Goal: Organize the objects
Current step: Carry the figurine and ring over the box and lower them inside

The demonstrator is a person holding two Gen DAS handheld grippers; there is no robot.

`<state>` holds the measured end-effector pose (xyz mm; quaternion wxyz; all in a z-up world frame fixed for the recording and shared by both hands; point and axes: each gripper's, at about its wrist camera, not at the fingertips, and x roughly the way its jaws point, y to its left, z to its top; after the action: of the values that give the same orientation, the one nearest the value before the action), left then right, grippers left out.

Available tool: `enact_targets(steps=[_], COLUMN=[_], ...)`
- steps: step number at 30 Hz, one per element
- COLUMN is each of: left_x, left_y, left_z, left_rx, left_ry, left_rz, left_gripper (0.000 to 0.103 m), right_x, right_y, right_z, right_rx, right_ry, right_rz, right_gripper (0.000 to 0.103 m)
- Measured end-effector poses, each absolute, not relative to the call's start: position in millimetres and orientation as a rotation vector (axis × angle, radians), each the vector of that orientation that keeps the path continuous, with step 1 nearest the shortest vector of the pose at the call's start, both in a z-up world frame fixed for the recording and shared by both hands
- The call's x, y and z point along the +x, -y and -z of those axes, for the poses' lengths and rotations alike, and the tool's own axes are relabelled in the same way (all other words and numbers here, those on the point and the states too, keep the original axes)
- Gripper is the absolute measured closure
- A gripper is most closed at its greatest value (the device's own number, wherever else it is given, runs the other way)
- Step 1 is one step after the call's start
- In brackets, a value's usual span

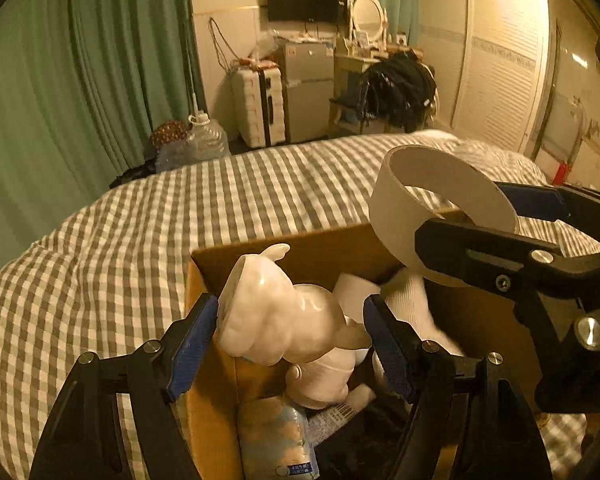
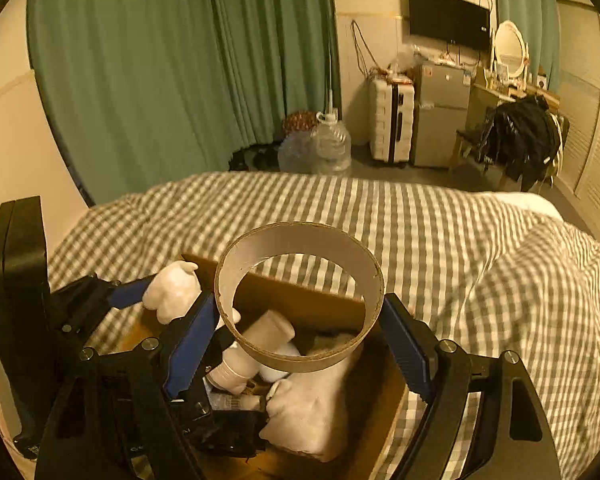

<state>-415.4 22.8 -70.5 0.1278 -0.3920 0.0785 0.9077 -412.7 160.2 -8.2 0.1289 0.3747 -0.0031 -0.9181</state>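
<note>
Cardboard box (image 1: 331, 248) sits on bed (image 1: 120, 240), packed with white items. Left tool (image 1: 292, 332) hangs over box, pads spread on either side of white figurine (image 1: 276, 312); firm contact hard to judge, probably loose grip. Right tool (image 2: 300, 320) closed on tape ring (image 2: 300, 296), pads pressing its two sides, ring held above box. Beyond bed: water jug (image 2: 331, 148), suitcase (image 2: 391, 120), small fridge (image 2: 439, 116), green curtain (image 2: 180, 60).
</note>
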Motion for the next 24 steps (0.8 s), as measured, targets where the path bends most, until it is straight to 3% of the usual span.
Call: enact_targets(steps=[24], left_x=[-416], left_y=[-14], left_z=[79], left_rx=[-1.191], left_ry=[-0.159], left_rz=[-2.618], left_gripper=[0.023], right_x=[-414], right_y=[-172], right_z=[43], right_rx=[1.174], right_ry=[0.080], right_rz=[2.623], right_gripper=[0.021])
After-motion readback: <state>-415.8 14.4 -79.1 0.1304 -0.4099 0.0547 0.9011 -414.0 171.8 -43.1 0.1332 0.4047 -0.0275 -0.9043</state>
